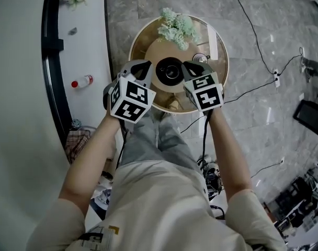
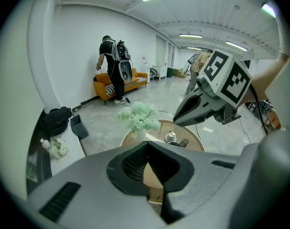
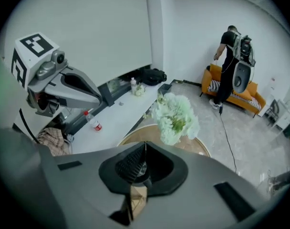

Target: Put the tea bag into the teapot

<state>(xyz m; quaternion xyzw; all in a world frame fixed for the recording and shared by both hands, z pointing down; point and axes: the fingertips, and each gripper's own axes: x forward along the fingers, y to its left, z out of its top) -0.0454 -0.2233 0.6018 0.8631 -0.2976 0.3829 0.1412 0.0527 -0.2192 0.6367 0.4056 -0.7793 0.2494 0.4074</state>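
Note:
A dark teapot (image 1: 170, 72) stands open on the round wooden table (image 1: 148, 41). Its lid (image 1: 201, 57) lies to its right. My left gripper (image 1: 147, 66) hangs just left of the pot's mouth and my right gripper (image 1: 189, 67) just right of it, both a little above. In the left gripper view the left gripper's (image 2: 147, 144) jaws meet at the tips, with only table wood behind them. The right gripper's (image 3: 145, 144) jaws also meet, with the dark pot and the table under them. Nothing hangs from either gripper. I see no tea bag in any view.
A vase of pale green flowers (image 1: 175, 27) stands at the table's far side. A white counter (image 1: 86, 46) with a red-capped bottle (image 1: 81, 82) runs along the left. Cables cross the stone floor (image 1: 253, 35). Far off, a person (image 2: 114, 66) stands by an orange sofa.

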